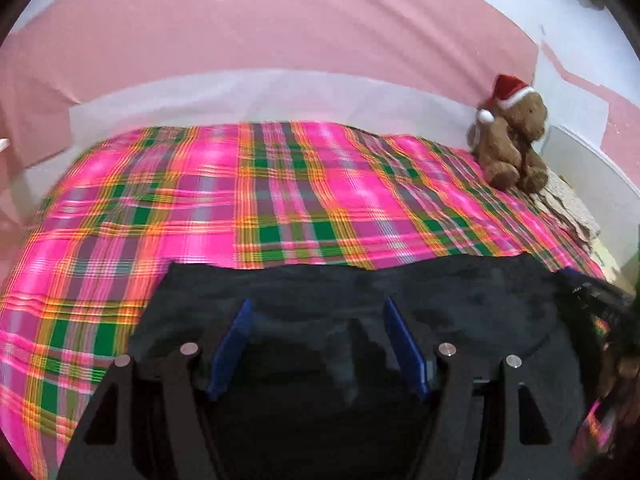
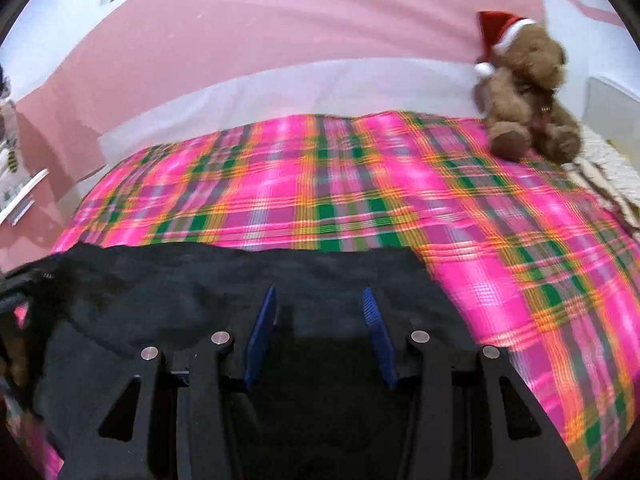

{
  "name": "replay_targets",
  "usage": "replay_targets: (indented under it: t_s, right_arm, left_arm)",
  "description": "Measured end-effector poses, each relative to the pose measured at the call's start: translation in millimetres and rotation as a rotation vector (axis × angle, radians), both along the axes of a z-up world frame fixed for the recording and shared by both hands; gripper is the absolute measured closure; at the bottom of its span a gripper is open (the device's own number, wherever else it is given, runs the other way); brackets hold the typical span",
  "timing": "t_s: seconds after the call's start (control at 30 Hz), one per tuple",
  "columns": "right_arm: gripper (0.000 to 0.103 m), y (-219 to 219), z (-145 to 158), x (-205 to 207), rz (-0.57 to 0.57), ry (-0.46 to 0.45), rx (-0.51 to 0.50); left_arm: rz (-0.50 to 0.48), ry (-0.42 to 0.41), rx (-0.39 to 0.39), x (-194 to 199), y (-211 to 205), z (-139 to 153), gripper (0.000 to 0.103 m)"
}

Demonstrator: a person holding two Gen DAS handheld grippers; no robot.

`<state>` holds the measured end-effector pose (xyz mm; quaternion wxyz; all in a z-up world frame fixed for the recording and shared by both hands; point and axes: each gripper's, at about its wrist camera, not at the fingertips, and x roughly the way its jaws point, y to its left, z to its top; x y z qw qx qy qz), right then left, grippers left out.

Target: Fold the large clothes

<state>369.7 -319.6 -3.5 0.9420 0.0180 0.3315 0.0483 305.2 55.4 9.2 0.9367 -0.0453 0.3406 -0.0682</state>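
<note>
Both the left hand-held gripper (image 1: 316,316) and right hand-held gripper (image 2: 320,304) are held apart above a black garment (image 1: 360,292), spread crosswise along the plaid-covered bed's (image 1: 280,184) near edge; a teddy bear (image 1: 514,140) is seated beyond.

Soft, even indoor light with no glare; both fisheye views bend strongly and darken at the corners. Motion blur smears the plaid bedspread (image 1: 280,200) and the teddy bear (image 2: 528,92), worst in the right wrist view. The black garment (image 1: 360,300) shows almost no detail
</note>
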Motion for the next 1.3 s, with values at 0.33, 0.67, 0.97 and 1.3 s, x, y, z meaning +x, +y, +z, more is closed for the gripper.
replay_targets:
  t_s: [0.33,0.67,0.97,1.3]
  right_arm:
    - [0.057,-40.6,-57.3,22.4,-0.084,0.088,0.043]
    - [0.057,-42.7,-35.9,4.7,-0.105,0.086,0.016]
    - [0.057,-28.1,5.1,-62.2,-0.008,-0.009,0.019]
    - [0.056,-24.4,-40.2,-48.3,0.004,0.107,-0.015]
  left_arm:
    - [0.115,0.034,-0.028,8.9,36.0,-49.9,0.032]
    - [0.133,0.035,-0.001,-6.1,32.9,-27.7,0.032]
    - [0.104,-0.041,0.018,-73.9,19.8,7.0,0.032]
    - [0.102,0.038,0.034,-66.8,9.9,-35.9,0.031]
